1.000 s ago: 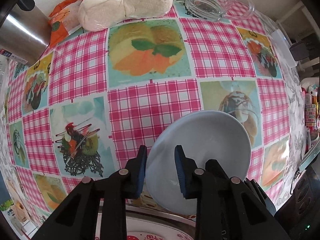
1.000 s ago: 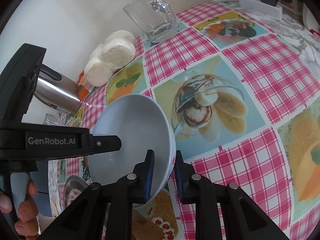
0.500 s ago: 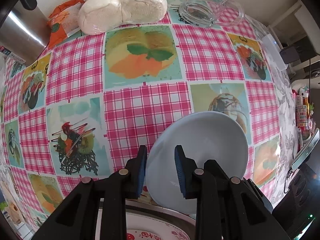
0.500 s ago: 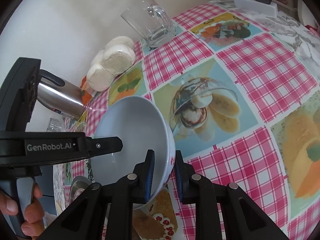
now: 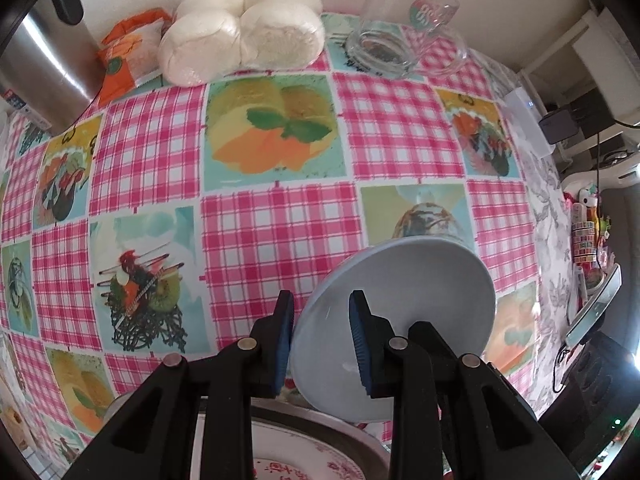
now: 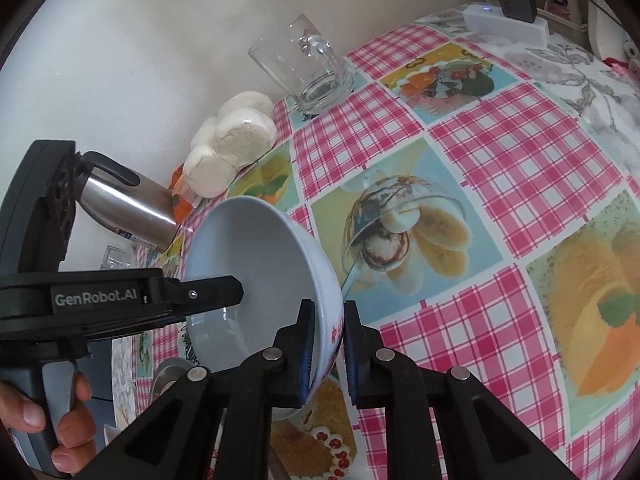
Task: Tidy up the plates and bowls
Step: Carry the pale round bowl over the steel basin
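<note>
**Two grippers hold one pale blue bowl above a checked tablecloth**

Left wrist view: the left gripper [image 5: 322,334] points steeply down, its blue pads either side of the rim of a pale blue bowl [image 5: 416,300], grasping it. The bowl is tilted above the pink checked tablecloth [image 5: 276,236]. Below it lies a metal-rimmed plate [image 5: 304,456] with red print. Far back sit white buns [image 5: 244,32] and a glass mug [image 5: 404,36].

Right wrist view: the right gripper [image 6: 327,344] is clenched on the bowl's near rim [image 6: 256,276]. A hand [image 6: 52,424] grips the left gripper's handle. A steel kettle [image 6: 128,208] stands behind.
</note>
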